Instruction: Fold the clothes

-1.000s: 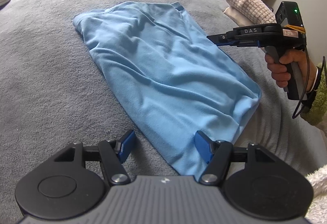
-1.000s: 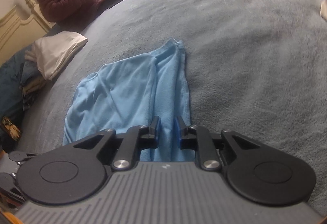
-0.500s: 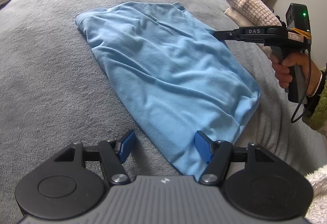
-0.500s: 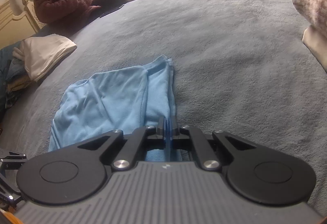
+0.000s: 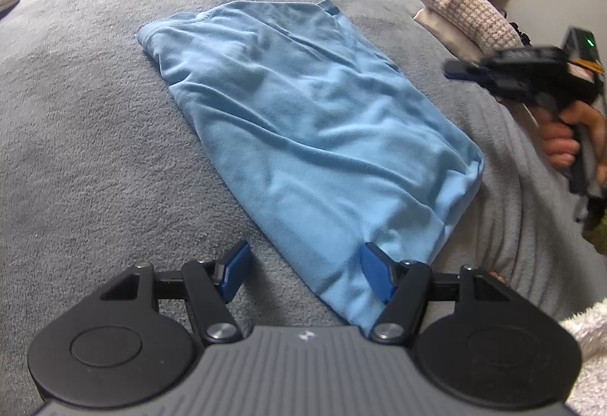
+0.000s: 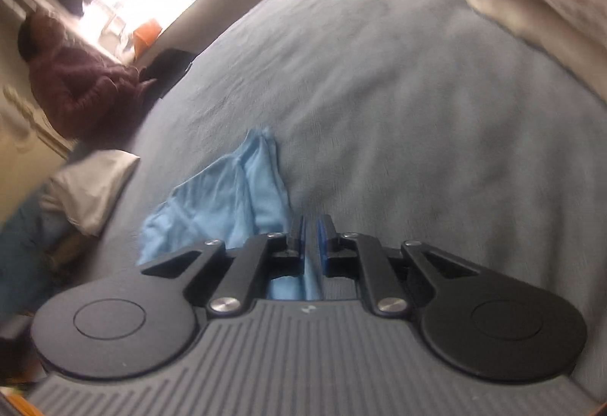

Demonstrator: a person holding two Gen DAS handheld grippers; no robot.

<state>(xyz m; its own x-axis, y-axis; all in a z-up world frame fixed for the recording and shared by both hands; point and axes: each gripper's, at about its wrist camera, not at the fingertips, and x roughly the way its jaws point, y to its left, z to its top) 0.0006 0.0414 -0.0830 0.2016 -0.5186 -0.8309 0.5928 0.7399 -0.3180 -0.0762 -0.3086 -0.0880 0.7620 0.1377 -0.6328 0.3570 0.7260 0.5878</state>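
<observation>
My right gripper [image 5: 461,68] has let go of the shirt's far side edge and swung off to the right, blurred, clear of the cloth; its jaws were clenched a moment ago and are now opening a crack w/ nothing pinched, tho blue cloth shows behind the gap in its own view. The light-blue T-shirt [image 5: 311,127] lies folded lengthwise on the grey bed blanket [image 5: 95,112]. Left gripper [image 5: 303,273] hasn't budged: jaws released, wide, straddling the near corner. Prob. next: the crosswise fold.
</observation>
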